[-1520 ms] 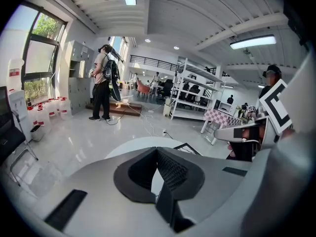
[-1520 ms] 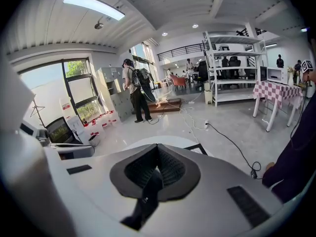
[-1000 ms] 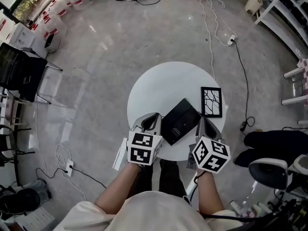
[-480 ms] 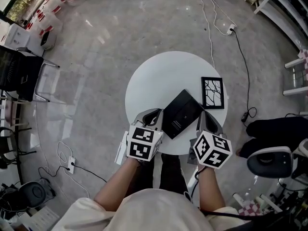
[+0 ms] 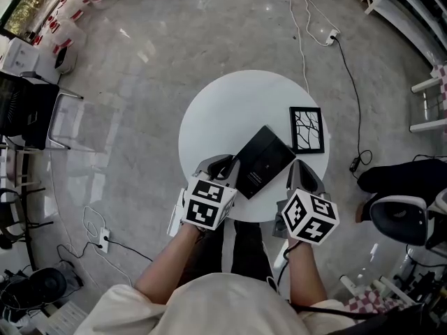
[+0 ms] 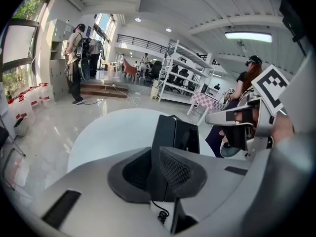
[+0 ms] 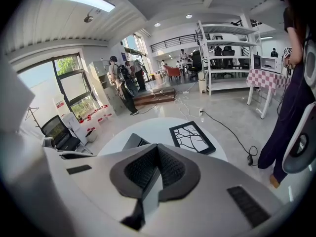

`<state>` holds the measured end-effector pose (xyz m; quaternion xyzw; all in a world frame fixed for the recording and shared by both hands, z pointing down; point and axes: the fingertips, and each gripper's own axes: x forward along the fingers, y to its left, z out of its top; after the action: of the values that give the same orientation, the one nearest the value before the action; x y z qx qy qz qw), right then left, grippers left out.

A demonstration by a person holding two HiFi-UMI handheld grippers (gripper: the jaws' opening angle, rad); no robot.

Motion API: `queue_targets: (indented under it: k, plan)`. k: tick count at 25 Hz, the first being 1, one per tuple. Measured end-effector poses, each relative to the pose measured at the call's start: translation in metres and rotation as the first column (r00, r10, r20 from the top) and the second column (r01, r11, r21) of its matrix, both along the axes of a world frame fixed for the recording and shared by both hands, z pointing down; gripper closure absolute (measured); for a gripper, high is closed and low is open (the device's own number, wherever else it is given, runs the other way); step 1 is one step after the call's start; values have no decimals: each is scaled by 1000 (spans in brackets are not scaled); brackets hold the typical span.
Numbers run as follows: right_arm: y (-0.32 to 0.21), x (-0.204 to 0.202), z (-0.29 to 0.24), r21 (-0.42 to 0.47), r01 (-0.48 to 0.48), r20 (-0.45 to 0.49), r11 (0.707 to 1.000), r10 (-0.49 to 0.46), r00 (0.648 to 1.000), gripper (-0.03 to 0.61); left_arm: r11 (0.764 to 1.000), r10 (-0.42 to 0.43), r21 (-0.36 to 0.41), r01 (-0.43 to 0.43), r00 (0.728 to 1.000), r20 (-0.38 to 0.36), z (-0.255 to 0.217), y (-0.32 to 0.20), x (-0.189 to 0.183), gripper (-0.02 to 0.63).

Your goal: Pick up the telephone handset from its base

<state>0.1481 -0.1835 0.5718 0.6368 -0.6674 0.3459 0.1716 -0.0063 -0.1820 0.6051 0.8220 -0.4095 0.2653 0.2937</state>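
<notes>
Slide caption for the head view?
Left gripper, fingers opening with nothing between, and right gripper flank black telephone on round table.

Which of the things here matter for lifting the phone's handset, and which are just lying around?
Part of the job:
- black telephone with its handset
- round white table under it

Just lying about:
- framed picture beside the telephone
- cables on the floor
- black chair at the left
</notes>
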Motion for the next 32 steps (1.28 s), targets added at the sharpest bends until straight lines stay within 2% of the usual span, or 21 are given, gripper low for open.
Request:
queue_targets:
  k: [2,6,11,17,23,28,32]
  plan:
    - [1,2,0,-1,-6,-1,1000,6,1000,554,1000,12,-2,-12,1000,1,1,0,2,534]
    - [3,5,3,-6,-15,-1,1000,15,1000,554,999,49,-12,-49,999,-1,6,0,6,500]
    - [4,9,5,-13,-20,-1,1000,20,1000,554,993,109,-38,-109,994,-15,13,-1,14,411]
    - [4,11,8,-23,-23,-1,999,23,1000,554,982,177,-58,-178,984,-23,20,-5,20,383]
    - [4,12,12,-34,-27,-1,999,27,1000,554,958,262,-106,-267,963,-62,27,-5,33,353]
    - [3,12,15,-40,-31,0,999,31,1000,554,950,279,-116,-290,955,-101,31,-9,38,318]
    - [1,17,16,-46,-42,-2,998,42,999,554,936,313,-132,-327,943,-113,35,-10,43,314]
